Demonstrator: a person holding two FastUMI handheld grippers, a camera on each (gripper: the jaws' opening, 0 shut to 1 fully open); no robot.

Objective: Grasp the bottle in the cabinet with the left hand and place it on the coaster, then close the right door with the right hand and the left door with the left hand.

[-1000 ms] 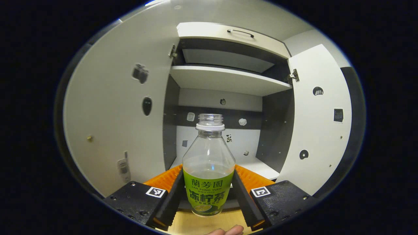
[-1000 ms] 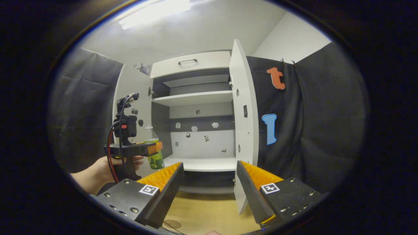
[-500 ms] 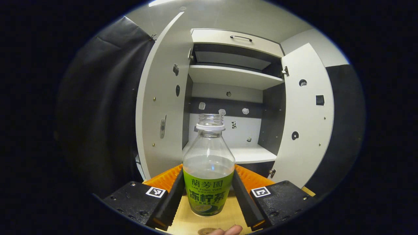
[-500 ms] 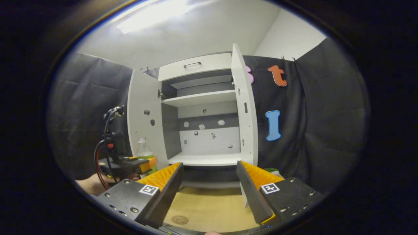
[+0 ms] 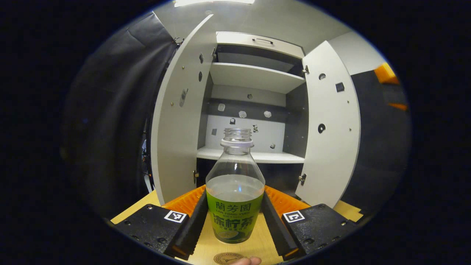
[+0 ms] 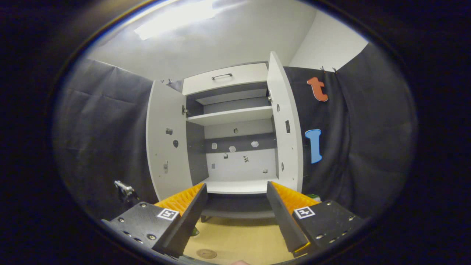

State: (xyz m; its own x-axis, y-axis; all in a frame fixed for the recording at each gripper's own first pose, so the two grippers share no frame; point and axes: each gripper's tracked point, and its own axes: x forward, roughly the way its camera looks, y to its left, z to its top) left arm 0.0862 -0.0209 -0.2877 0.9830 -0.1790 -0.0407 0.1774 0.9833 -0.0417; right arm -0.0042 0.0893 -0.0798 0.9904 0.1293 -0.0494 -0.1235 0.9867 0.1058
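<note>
1. Between the fingers of the left gripper point(image 5: 234, 217), in the left gripper view, stands the bottle point(image 5: 235, 191), upright, with both fingers pressed against its green-labelled lower body, so the jaws are closed on it.
2. Its neck is uncapped, and clear liquid fills it to about the top of the label.
3. Below the bottle's base lies the pale wooden tabletop point(image 5: 136, 211), and the round coaster point(image 5: 225, 258) shows at that view's bottom edge, just under the bottle; whether the two touch cannot be told.
4. A fingertip point(image 5: 247, 261) shows beside the coaster.
5. Behind the bottle the cabinet point(image 5: 254, 75) stands at the tabletop's far edge, with the left door point(image 5: 180, 121) and the right door point(image 5: 329, 129) both swung open.
6. The right gripper point(image 6: 235, 217) faces the same cabinet in the right gripper view, its jaws spread wide with nothing between them.
7. The coaster also shows there, on the tabletop near its near edge.
</note>
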